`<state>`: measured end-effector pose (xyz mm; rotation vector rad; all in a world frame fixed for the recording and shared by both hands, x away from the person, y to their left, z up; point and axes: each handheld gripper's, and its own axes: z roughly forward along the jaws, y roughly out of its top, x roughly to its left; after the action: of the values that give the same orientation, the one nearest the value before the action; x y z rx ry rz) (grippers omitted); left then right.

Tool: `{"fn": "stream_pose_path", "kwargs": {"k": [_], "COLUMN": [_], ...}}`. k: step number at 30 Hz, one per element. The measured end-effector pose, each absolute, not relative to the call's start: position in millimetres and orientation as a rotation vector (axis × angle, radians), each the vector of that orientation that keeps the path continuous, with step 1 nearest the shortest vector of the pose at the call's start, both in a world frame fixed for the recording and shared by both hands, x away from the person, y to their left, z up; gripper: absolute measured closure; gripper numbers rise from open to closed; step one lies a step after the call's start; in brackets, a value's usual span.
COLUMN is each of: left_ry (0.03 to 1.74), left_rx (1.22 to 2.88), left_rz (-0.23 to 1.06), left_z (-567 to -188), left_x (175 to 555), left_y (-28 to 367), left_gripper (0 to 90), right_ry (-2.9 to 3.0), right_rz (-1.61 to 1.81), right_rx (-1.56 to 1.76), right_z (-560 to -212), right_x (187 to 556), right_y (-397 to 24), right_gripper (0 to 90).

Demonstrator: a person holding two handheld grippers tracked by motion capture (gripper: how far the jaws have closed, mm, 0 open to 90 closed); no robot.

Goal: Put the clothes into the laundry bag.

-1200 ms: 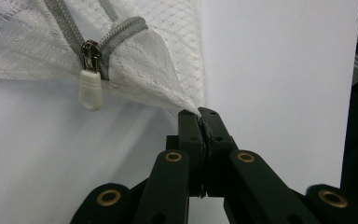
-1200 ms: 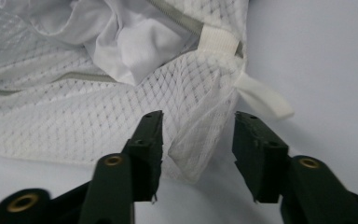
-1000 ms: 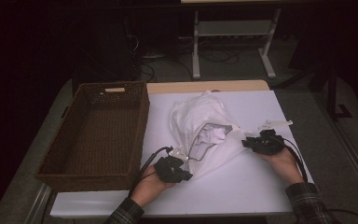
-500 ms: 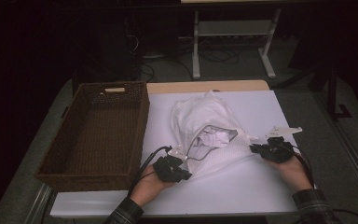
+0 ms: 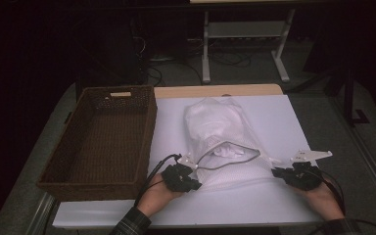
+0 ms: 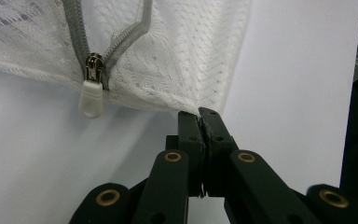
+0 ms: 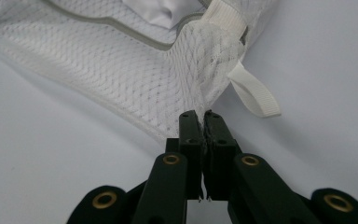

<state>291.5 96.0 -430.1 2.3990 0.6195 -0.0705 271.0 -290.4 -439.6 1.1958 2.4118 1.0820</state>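
A white mesh laundry bag (image 5: 215, 122) lies on the white table top (image 5: 293, 122), its grey zipper open over a white garment (image 5: 227, 151). My left gripper (image 5: 190, 169) is shut on the bag's near left corner. In the left gripper view the jaws (image 6: 199, 113) pinch the mesh (image 6: 177, 56) right of the zipper pull (image 6: 90, 100). My right gripper (image 5: 280, 171) is shut on the near right corner. In the right gripper view the jaws (image 7: 200, 114) grip the mesh (image 7: 121, 70) beside a white loop (image 7: 254, 95). The bag's near edge is stretched between them.
A dark wicker basket (image 5: 103, 176) stands at the table's left, just left of my left hand. Beyond the table's far edge the floor holds cables and a white metal stand (image 5: 245, 34). The table's right edge (image 5: 340, 161) runs close to my right hand.
My right gripper has moved to the right with the bag's corner, drawing the near edge taut and the zipper opening wider. The left gripper has stayed put.
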Motion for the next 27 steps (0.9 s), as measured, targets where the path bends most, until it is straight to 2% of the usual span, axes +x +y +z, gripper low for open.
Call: {"fn": "stream_pose_path", "kwargs": {"k": [11,16,19,20,23,27], "left_ry": [0.629,0.635,0.646,0.652,0.662,0.687], "left_rx": [2.403,2.402,2.401,2.397,2.382,2.347], "left_rz": [-0.060,-0.052,-0.050,-0.043,-0.011,0.032], "left_z": [-430.7,-429.6,-430.2,-429.7,-426.7,-423.6], "left_x": [291.5,290.2,287.5,286.7,284.7,284.6], "left_y": [98.1,100.0,102.1,102.9,104.5,104.7], "left_gripper": [86.5,82.4,80.0,77.5,61.6,45.6], "right_ry": [2.456,2.433,2.418,2.416,2.406,2.365], "right_rz": [1.056,1.105,1.139,1.141,1.154,1.172], "right_rx": [1.196,1.201,1.210,1.210,1.218,1.221], "right_z": [-445.1,-441.8,-440.8,-441.0,-442.5,-442.5], "right_x": [251.6,253.0,254.6,255.1,256.5,256.6], "right_y": [-289.1,-291.1,-292.8,-292.6,-291.6,-291.2], "right_gripper": [85.1,66.9,60.9,55.9,40.7,24.1]}}
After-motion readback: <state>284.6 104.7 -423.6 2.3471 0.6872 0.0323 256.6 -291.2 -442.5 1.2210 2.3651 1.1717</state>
